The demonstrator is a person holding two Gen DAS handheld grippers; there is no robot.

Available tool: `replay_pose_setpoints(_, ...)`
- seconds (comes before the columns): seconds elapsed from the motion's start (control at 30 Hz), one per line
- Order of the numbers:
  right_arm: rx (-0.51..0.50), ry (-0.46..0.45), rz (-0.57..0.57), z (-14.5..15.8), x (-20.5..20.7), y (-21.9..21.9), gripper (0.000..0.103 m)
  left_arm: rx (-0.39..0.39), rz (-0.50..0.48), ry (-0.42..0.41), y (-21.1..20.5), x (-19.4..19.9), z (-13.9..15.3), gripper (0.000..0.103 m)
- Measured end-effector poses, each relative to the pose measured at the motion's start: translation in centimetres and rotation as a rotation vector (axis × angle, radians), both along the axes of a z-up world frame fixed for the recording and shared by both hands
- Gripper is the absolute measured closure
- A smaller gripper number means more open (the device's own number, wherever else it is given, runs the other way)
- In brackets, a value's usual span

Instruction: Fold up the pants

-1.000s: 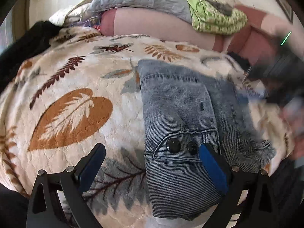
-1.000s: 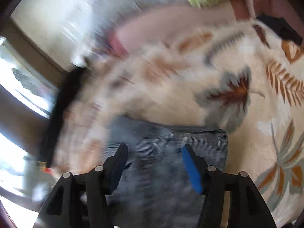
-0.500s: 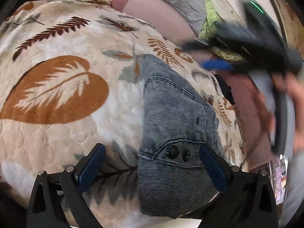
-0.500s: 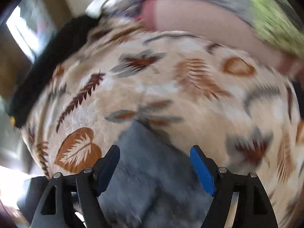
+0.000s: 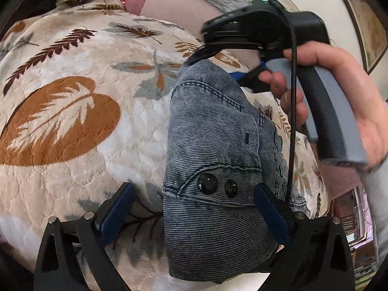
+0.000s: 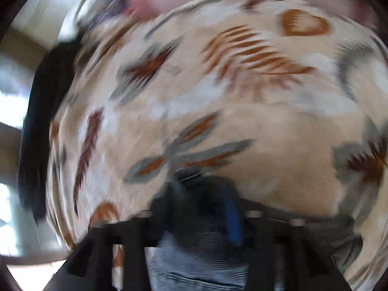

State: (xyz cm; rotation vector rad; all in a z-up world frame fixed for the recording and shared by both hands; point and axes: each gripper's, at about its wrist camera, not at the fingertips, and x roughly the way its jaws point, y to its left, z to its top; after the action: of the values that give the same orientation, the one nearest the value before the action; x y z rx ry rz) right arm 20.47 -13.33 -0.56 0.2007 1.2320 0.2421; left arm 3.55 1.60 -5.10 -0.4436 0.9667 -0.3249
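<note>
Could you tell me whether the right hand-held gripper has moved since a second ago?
Yes. The right hand-held gripper crossed from the right edge inward to the far end of the pants.

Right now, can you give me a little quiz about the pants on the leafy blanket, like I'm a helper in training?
1. True or false: the denim pants lie on a leaf-print blanket.
2. How many dark buttons show on the pants? A one, B two, C four.
3. Fill in: the left hand-held gripper has its jaws ____ (open or shut).

Key: 1 true. 2 B. 3 open, with one finger on each side of the pants.
</note>
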Motion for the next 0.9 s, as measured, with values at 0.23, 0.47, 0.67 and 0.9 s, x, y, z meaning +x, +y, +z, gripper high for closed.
replay_pose_setpoints(0.23,0.075,-0.145,0.047,4.3,-6.2,-4.7,0.047,0.003,0.006,-0.01,-0.4,-0.3,0.0,0.005)
replay_pose_setpoints(0.47,-0.016,-0.155,0.087,0.9,-10.0,-7.4,0.041,-0.004,0.025,-0.029,0.2,-1.7,0.2,0.004)
replay_pose_setpoints(0.67,-0.007,-0.266,0.048,2.4,-13.6,-9.1,0.025,-0.017,0.082,-0.069,1.8,-2.6,0.8,0.004)
replay_pose_setpoints(0.9,-0.013,-0.2,0.012,0.1,-14.5,-11.2,0.024,0.024,0.101,-0.065,1.8,-2.4,0.6,0.004)
